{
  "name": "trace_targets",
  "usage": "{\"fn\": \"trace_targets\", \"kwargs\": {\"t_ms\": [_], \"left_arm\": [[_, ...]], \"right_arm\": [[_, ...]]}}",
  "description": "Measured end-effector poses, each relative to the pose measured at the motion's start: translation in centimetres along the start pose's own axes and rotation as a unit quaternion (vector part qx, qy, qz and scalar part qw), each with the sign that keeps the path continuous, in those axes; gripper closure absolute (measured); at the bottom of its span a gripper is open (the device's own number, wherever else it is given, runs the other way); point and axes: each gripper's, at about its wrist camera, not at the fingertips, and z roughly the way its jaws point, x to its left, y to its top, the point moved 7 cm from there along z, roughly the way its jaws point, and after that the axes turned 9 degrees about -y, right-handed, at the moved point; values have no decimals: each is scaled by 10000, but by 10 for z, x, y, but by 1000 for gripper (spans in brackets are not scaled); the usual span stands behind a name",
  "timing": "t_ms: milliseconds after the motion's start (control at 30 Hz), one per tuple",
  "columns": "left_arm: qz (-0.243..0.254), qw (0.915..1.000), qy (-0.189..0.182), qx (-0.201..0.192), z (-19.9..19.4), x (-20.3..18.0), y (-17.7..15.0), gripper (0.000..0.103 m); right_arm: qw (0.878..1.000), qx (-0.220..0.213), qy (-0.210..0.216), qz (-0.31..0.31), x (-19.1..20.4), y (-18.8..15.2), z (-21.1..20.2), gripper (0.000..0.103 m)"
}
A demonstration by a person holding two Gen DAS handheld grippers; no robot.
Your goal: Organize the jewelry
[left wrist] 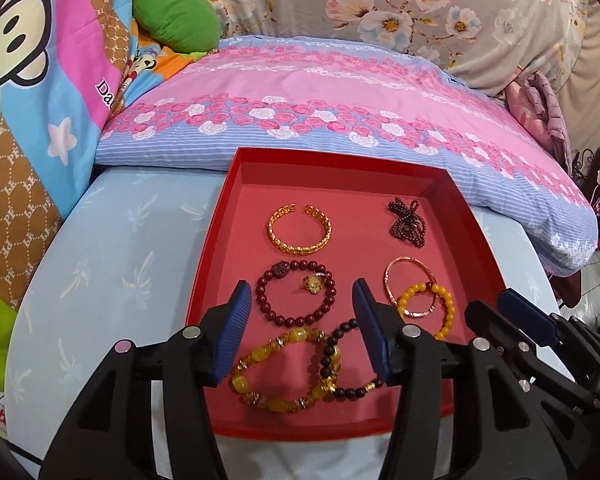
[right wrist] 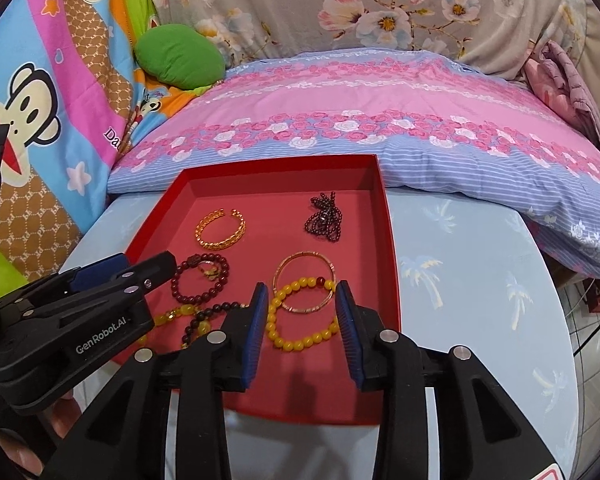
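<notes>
Bed setup here: pale blue sheet with palm prints (right wrist: 460, 280), a pink and blue rose-print pillow (left wrist: 340, 92) behind, cartoon monkey blanket (left wrist: 32, 80) off to the left with a green cushion (left wrist: 176, 20) tucked beside it. The red tray (left wrist: 220, 216) sits on the sheet right in front of the pillow, and I'll place everything off that tray.

Going left to right inside it: gold cuff bangle (left wrist: 300, 230) in the far left part, dark red bead bracelet (left wrist: 296, 296) nearer me with a small gold ring (left wrist: 314, 284) lying inside its loop, then the chunky amber bracelet (left wrist: 276, 372) at the near edge, overlapping a dark bead strand with gold charms (left wrist: 340, 360). Far right part has a bunched-up string of tiny dark beads (left wrist: 406, 218). Below that, a thin rose-gold bangle (right wrist: 304, 282) overlaps a yellow bead bracelet (right wrist: 300, 320).

My left gripper (left wrist: 300, 328) hangs over the near left of the tray, jaws apart, nothing pinched. Right gripper (right wrist: 302, 328) is over the yellow bracelet, jaws parted either side of it, not squeezing anything
</notes>
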Motion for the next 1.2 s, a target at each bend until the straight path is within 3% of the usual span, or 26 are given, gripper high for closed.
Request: {"fn": "trace_targets", "kwargs": {"t_ms": [567, 1200], "left_arm": [[163, 9998, -90, -118, -58, -27, -52, 40], [-14, 9990, -313, 327, -78, -40, -140, 40]], "right_arm": [[9998, 42, 76, 162, -10, -53, -58, 66], [9988, 483, -23, 83, -24, -139, -77, 66]]}}
